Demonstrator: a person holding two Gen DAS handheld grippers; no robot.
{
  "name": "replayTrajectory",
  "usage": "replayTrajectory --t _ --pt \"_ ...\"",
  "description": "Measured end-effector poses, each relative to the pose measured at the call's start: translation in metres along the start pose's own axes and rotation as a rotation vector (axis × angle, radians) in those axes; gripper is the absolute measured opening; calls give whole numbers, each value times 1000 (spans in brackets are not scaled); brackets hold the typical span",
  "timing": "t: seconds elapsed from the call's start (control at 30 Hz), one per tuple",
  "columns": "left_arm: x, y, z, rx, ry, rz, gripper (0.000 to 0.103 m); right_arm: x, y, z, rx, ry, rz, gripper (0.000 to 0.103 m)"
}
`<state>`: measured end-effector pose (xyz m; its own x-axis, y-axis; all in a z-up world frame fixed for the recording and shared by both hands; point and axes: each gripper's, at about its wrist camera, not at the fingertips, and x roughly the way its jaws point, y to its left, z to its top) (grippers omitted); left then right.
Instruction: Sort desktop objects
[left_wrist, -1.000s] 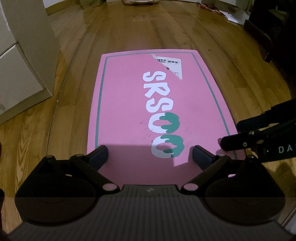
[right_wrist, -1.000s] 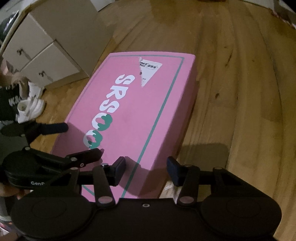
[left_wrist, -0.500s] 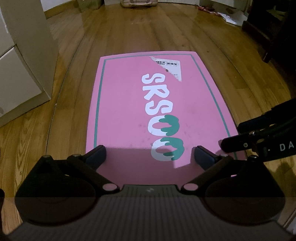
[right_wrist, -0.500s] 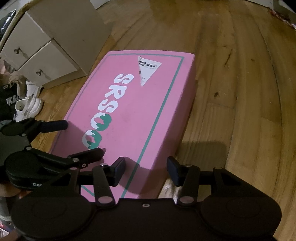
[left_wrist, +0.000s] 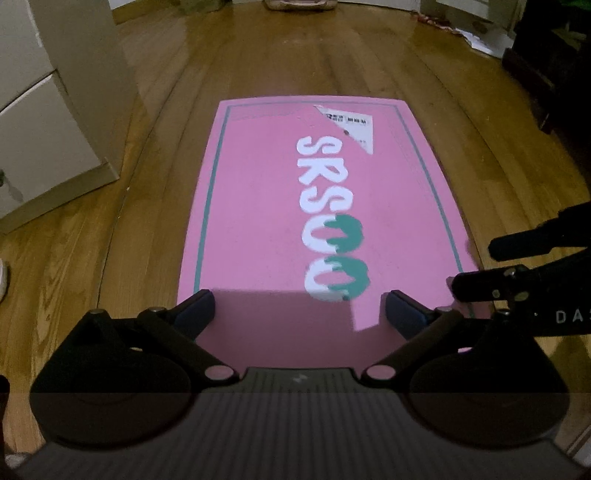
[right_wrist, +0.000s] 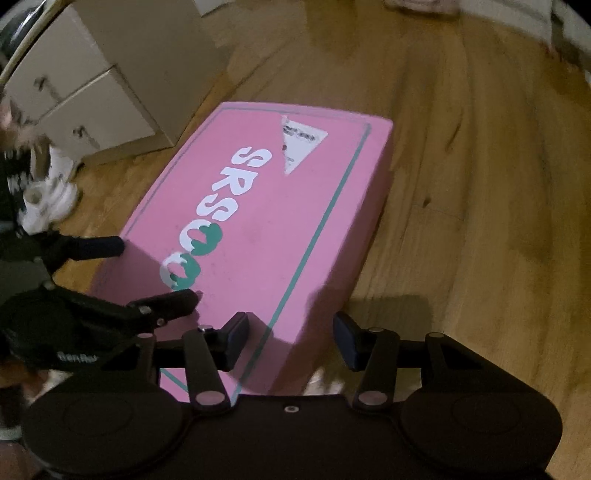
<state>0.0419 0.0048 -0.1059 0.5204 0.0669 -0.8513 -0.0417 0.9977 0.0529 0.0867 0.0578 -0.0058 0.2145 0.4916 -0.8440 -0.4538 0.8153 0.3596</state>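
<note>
Pink box (left_wrist: 258, 221) lies flat on the wood floor (left_wrist: 295, 55), long side running away from both cameras. Lid has white "SRS" lettering, two white-and-green ring shapes, a thin green border line, and a torn white label (left_wrist: 351, 127) near the far end.

Left gripper (left_wrist: 300, 308) hovers over the near end of the box, jaws spread wide, nothing between them; its shadow falls on the lid just ahead of the fingers. In the right wrist view the left gripper (right_wrist: 159, 273) shows at left, one finger above the box's left edge, the other over the lid near the ring shapes.

Right gripper (right_wrist: 291, 336) also wide apart and empty, straddling the near right corner of the box: left finger over the lid, right finger out over the floor beside the box wall. Contact with the box cannot be told. It shows at the right edge of the left wrist view (left_wrist: 476, 269).

Beige drawer cabinet (right_wrist: 92, 85) stands on the floor left of the box, apart from it. White sneaker (right_wrist: 44, 195) beside the cabinet, blurred. Papers (left_wrist: 476, 35) on the floor far right.
</note>
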Motion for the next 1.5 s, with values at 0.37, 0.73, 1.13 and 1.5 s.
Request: replayTrajectory --t 0.37,0.73,1.13,1.5 --pt "-56 -33 -23 -91 51 -56 102 -50 2 -33 -95 67 19 64" --pt "-84 -67 -45 -80 77 -28 103 -99 2 -69 -221 71 2 69" --pt "-88 -93 -45 51 55 -10 103 -95 18 -74 -191 133 -33 78" --pt "-83 -93 -55 45 112 -25 103 -89 3 -76 -90 142 -70 79"
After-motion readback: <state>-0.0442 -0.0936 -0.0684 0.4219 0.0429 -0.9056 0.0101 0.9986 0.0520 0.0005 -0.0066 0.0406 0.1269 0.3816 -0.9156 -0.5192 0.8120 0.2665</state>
